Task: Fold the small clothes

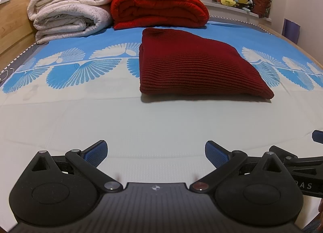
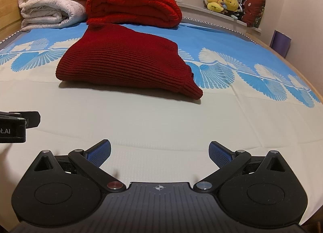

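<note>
Both tongs are spread wide and hold nothing: left tongs (image 1: 156,155) and right tongs (image 2: 159,155) hover low over the bare pale part of the bed sheet (image 1: 80,124), side by side, blue pads facing in. Right tongs body shows at the right edge of the left view, left tongs body at the left edge of the right view, so they sit close together.

Dark red knit sweater (image 1: 193,65) lies ahead on the bed, well apart from both tongs, straddling the blue-white pattern line. It looks folded already into a thick bundle; near right corner (image 2: 196,91) sticks out as a tapered flap, and that side looks less tidy than the left fold edge.

Behind it: folded bright red blanket (image 1: 159,7), stack of white blankets (image 1: 68,11), plush toys (image 2: 224,1) on the window sill.

Judgement: fold is mostly done, or this is a rest pose. If another fold is wanted:
- come in low, one tongs per near corner
- pinch all knit layers, not just the top one; thick rib knit slips
- lift both corners together, carry away evenly, lay down flat
- tuck the protruding right corner first
- risk: dragging the whole bundle across the sheet instead of folding
</note>
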